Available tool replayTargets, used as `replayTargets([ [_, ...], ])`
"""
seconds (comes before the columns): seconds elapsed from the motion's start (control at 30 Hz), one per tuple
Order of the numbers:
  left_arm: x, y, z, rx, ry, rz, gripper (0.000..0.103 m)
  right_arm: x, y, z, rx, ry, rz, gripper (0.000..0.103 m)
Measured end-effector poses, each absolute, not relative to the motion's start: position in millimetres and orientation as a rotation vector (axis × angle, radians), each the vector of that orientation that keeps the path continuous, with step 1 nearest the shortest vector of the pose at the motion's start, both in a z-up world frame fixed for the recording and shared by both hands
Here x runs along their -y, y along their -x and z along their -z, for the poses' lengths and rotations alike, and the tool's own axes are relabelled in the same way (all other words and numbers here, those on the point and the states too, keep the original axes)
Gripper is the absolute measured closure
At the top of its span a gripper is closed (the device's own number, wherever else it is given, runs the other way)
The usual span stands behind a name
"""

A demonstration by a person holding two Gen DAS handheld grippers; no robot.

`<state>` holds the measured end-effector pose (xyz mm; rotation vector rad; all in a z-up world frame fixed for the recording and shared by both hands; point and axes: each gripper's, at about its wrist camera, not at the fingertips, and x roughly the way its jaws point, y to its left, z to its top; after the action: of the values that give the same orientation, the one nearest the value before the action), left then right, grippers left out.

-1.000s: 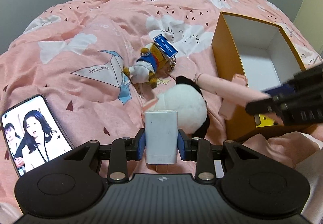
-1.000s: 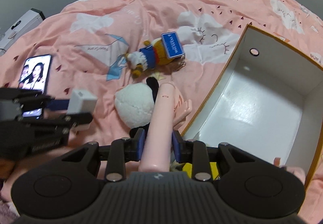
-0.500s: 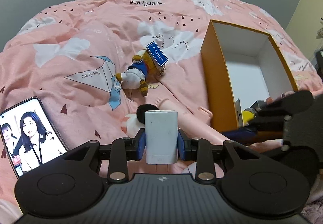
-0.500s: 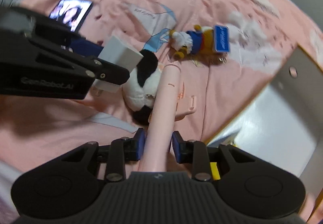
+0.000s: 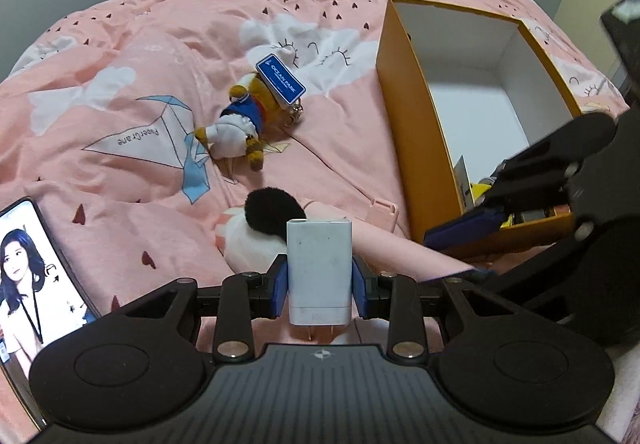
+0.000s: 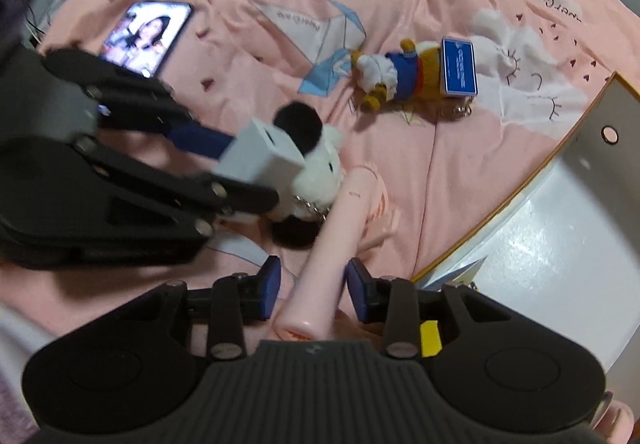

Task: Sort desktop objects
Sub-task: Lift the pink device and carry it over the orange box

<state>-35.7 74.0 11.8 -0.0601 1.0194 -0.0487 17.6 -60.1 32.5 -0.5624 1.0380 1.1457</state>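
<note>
The left gripper (image 5: 320, 280) has its blue fingers (image 5: 280, 286) pressed on both sides of a white charger (image 5: 319, 268), which stands upright between them with its prongs toward the camera. In the right wrist view that charger (image 6: 262, 156) hangs above the bed beside a black-and-white plush (image 6: 316, 172).

The right gripper (image 6: 313, 286) is opening its fingers (image 6: 270, 284); a pink tube-shaped thing (image 6: 332, 244) lies between them with a gap showing on each side, so the pads do not press on it. Its far end reaches the plush. In the left wrist view the same pink thing (image 5: 400, 248) lies on the pink bedcover (image 5: 160, 44) just behind the charger.

Farther out, a phone (image 5: 28, 276) with a lit screen lies at the left. A small plush duck in blue (image 5: 240, 124) with a blue tag rests mid-bed. To the right stands an open orange box (image 5: 404, 116) with a white inside, and small things sit in its near corner, too hidden to name.
</note>
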Motion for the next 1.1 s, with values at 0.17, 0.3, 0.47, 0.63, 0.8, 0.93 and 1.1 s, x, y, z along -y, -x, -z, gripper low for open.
replayTargets([
  [0.17, -74.9, 35.4, -10.7, -1.024, 0.067, 0.046, 0.066, 59.8, -50.6, -50.8, -1.091, 0.431, -1.133, 0.066],
  [0.3, -74.4, 35.6, -11.3, -1.020, 0.064, 0.045, 0.066, 33.3, -79.2, -46.4, -1.163, 0.485, -1.091, 0.073],
  [0.47, -75.7, 36.8, -12.2, -1.014, 0.072, 0.042, 0.066, -12.2, -106.9, -22.4, -1.307, 0.646, -1.070, 0.072],
  [0.63, -78.7, 35.9, -11.4, -1.015, 0.092, 0.047, 0.066, -41.0, -125.0, 5.4, -1.478, 0.760, -1.033, 0.074],
  [0.8, -79.8, 34.4, -10.3, -1.015, 0.100, 0.063, 0.066, -51.0, -136.5, 24.9, -1.602, 0.802, -1.023, 0.074],
  [0.93, -81.5, 33.1, -8.4, -1.017, 0.109, 0.073, 0.066, -54.5, -137.5, 37.3, -1.673, 0.839, -1.032, 0.076],
  [1.1, -85.3, 32.2, -5.9, -1.022, 0.129, 0.076, 0.066, -48.5, -140.6, 42.8, -1.714, 0.785, -1.056, 0.084],
])
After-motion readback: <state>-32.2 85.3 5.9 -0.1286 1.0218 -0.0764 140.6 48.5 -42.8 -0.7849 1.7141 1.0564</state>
